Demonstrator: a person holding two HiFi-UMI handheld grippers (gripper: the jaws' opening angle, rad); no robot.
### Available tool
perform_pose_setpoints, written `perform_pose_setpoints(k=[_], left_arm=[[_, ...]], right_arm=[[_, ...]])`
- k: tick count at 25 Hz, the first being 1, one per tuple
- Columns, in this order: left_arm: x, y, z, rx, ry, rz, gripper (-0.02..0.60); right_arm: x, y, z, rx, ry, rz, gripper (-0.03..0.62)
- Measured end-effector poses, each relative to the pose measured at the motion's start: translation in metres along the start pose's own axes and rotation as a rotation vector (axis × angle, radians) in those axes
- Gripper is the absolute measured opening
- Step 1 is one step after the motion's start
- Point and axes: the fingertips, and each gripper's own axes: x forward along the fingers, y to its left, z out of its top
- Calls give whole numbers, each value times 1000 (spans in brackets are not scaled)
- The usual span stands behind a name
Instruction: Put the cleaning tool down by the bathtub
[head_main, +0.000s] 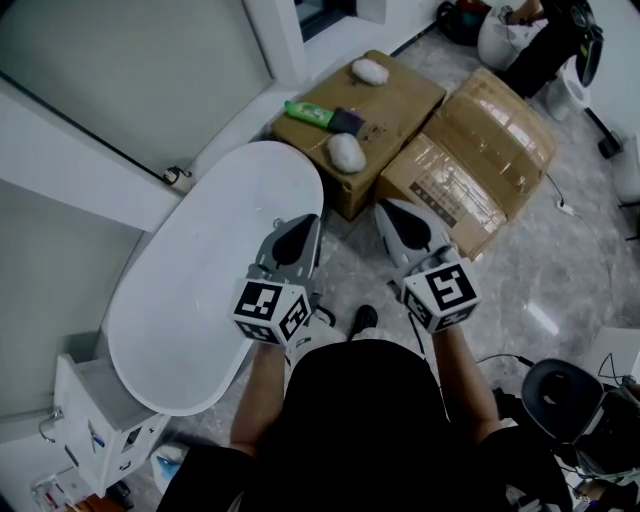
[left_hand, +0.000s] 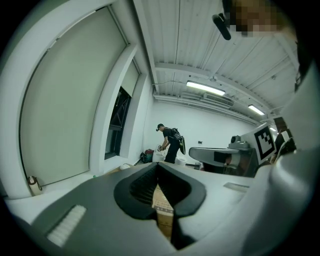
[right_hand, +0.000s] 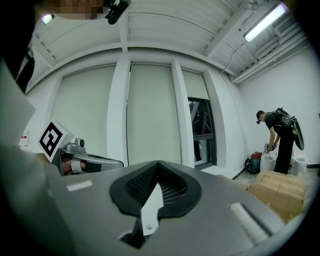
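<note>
Knocking something off the cardboard box (head_main: 400, 95) looks like the likeliest slip. A white pad (head_main: 347, 152) sits right at the box's lower edge in the upper middle of the frame, just beside the end of the bathtub (head_main: 200, 280). A green bottle (head_main: 308, 113) lies on its side next to a dark brush-like thing (head_main: 347, 121), and a second white pad (head_main: 370, 70) sits farther up. Which of these is the cleaning tool I cannot tell, but all of them rest on the box near the tub, none in a gripper. That fits a tool already set down there, or one waiting to be fetched. A careless reach could roll the bottle or push the near pad to the floor.

The left gripper (head_main: 308, 222) is held out ahead of the person's chest over the tub's right rim. Its own view shows the jaws closed tip to tip on nothing. The right gripper (head_main: 387, 207) is level beside it over the floor, also closed and empty. Both point forward across the room
</note>
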Motion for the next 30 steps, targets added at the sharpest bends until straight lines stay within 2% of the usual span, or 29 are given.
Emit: perform_pose_setpoints(k=[13,30], left_arm=[[1,-8,12,25,-18,-13,0],[10,-5,7,19,8,-12,0]], right_arm=[[-7,0,2,6,11,5,6],[-1,-7,-10,16,49,10,6]])
